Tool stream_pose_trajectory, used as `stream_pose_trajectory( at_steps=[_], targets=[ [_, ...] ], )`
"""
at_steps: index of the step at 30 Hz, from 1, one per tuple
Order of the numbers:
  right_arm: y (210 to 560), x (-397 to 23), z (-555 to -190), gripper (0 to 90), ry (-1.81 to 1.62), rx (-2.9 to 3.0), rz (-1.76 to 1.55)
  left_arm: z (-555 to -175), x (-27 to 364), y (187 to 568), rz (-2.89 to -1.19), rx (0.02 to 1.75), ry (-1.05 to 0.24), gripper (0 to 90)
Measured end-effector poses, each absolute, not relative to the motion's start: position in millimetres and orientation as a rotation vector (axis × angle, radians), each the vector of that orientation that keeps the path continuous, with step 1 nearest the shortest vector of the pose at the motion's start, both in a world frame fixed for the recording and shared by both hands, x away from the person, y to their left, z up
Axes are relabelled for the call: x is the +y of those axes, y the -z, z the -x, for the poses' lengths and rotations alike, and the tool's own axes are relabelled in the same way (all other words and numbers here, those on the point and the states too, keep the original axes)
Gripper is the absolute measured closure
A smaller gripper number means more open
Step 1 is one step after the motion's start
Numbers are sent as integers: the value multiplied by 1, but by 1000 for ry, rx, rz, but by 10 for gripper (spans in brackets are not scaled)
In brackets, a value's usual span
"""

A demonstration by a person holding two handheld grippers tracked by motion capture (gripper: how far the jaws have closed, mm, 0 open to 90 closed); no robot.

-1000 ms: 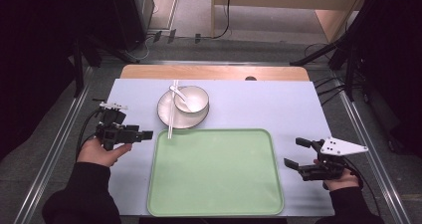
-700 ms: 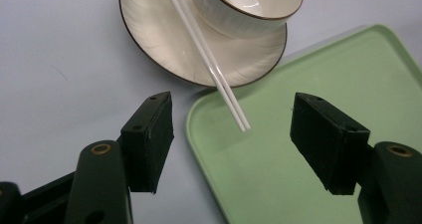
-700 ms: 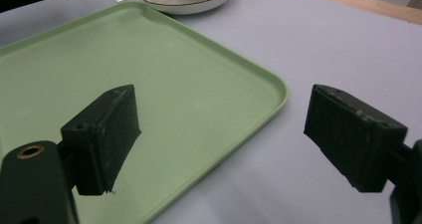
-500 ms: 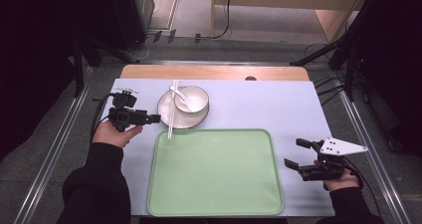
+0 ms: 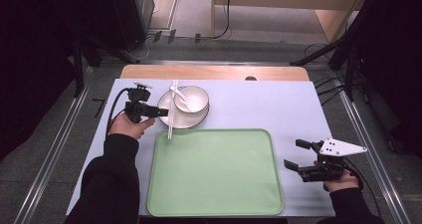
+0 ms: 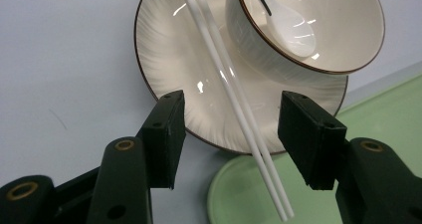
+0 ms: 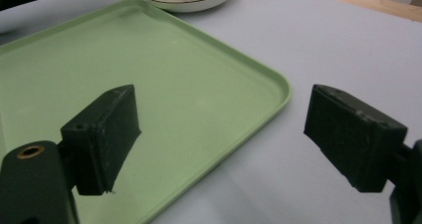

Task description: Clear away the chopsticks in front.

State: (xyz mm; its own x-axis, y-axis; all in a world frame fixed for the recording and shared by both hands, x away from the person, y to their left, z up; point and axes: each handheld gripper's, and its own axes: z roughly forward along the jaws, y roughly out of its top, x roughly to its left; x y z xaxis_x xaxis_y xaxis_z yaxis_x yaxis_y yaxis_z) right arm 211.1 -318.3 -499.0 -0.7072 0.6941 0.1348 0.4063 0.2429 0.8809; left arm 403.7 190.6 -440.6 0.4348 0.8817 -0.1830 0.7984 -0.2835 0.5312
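A white plate with a dark rim sits behind the green tray. On it stands a white bowl holding a white spoon. A pair of white chopsticks lies across the plate's left side, its near ends over the tray's corner. My left gripper is at the plate's left rim. In the left gripper view its jaws straddle the chopsticks without touching them; they have just been closing and are still open. My right gripper rests open to the right of the tray, with nothing between its jaws.
The pale blue table top ends in a wooden strip at the back. Metal rails run along both sides. In the right gripper view the tray's corner lies just ahead of the jaws.
My left gripper has moved from the table's left side to the plate's rim, and its jaws have narrowed around the chopsticks. The right gripper has stayed put.
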Motion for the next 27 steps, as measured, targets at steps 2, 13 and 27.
stream_pose_trajectory(
  at_steps=[2, 13, 27],
  targets=[
    [499, -318, -211, 144, -1450, 2237, -1023, -406, 188, 443, -2142, 1405, -211, 452],
    [498, -319, -211, 144, -1451, 2237, -1024, -418, 176, 458, -2147, 1448, -259, 557],
    [498, -321, -210, 144, -1451, 2227, -1035, -427, 164, 477, -2165, 1480, -274, 672]
  ],
)
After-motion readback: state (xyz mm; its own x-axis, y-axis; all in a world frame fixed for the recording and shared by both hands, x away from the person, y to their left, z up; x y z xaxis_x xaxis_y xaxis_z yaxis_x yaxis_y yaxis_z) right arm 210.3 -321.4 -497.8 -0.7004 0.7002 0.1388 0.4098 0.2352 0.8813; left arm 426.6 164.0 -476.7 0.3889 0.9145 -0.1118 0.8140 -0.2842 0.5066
